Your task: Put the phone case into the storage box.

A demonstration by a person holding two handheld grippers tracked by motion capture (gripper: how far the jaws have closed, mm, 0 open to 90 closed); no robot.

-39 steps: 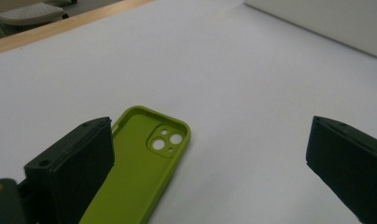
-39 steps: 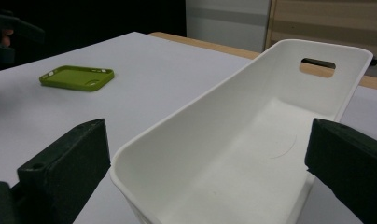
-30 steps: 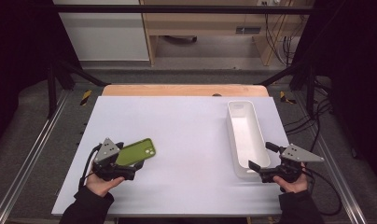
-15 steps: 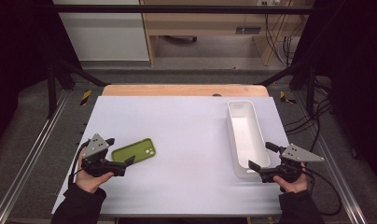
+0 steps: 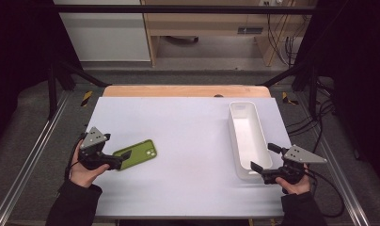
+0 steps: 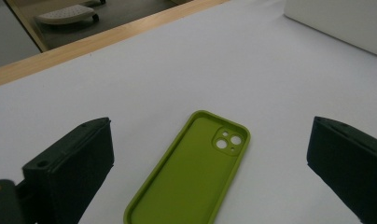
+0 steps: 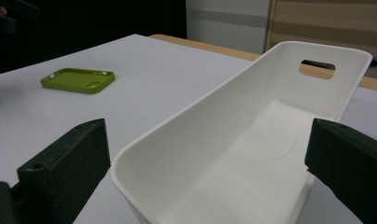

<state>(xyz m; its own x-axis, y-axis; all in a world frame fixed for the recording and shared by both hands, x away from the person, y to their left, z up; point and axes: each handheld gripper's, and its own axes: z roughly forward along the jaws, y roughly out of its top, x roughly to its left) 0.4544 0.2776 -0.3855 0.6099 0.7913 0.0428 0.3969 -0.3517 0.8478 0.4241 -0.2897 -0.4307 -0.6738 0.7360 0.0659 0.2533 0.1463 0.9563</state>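
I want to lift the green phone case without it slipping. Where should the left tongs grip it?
Grip the phone case across its two long raised edges, near the middle, coming down from above. It lies flat on the table, open side up, so only the thin rim offers hold. The left tongs already stand open on both sides of it.

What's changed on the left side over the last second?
The left gripper let go of the green phone case and drew back toward the table's left edge; its jaws now stand open, apart from the case. The right gripper stayed open by the white bin.
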